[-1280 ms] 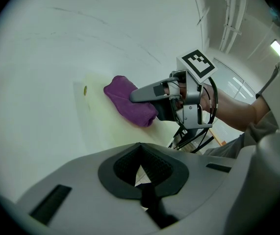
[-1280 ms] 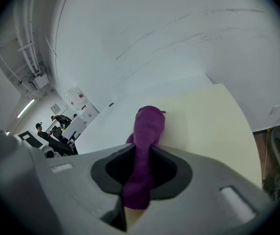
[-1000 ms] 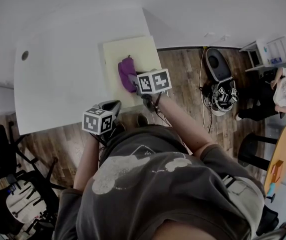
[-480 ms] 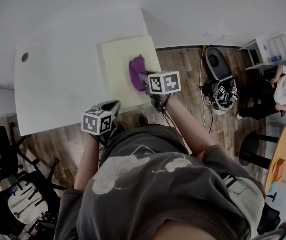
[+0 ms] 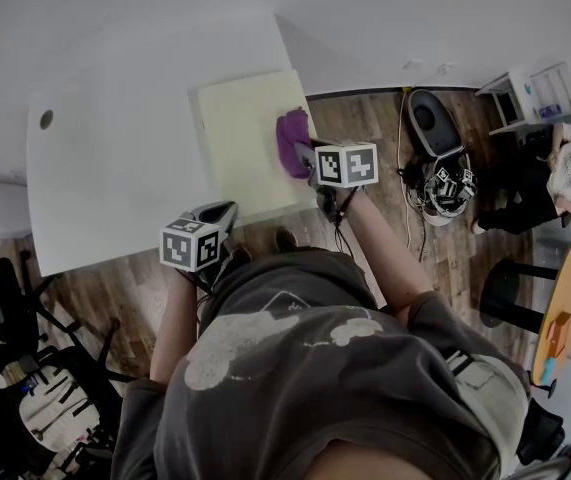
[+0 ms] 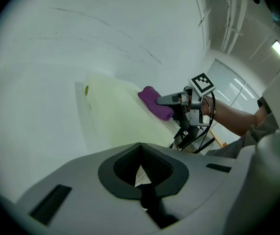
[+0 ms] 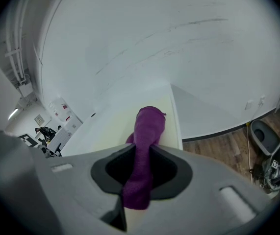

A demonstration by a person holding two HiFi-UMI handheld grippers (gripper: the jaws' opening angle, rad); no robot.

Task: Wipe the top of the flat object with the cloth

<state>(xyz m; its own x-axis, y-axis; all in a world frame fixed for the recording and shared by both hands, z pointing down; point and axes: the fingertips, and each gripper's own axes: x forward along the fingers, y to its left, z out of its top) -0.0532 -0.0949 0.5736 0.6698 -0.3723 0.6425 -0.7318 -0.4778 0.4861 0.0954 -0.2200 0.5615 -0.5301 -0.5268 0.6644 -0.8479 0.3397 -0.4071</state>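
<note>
Right gripper (image 5: 305, 152): jaws clamped on the purple cloth (image 5: 291, 140). In the right gripper view the cloth (image 7: 148, 129) runs between both jaw pads as a bunched roll, and its far end rests on the flat object.

Flat object (image 5: 240, 148): pale yellow board lying flat on the white table (image 5: 115, 168), at the table's right end. The cloth sits on its top surface, close to the board's right edge, about midway between the near and far ends.

Left gripper (image 5: 223, 210): jaws together with nothing between them, as its own view (image 6: 140, 168) shows. It hangs at the table's near edge, left of the right gripper and apart from the board.

Wood floor (image 5: 385, 138) lies right of the table.
</note>
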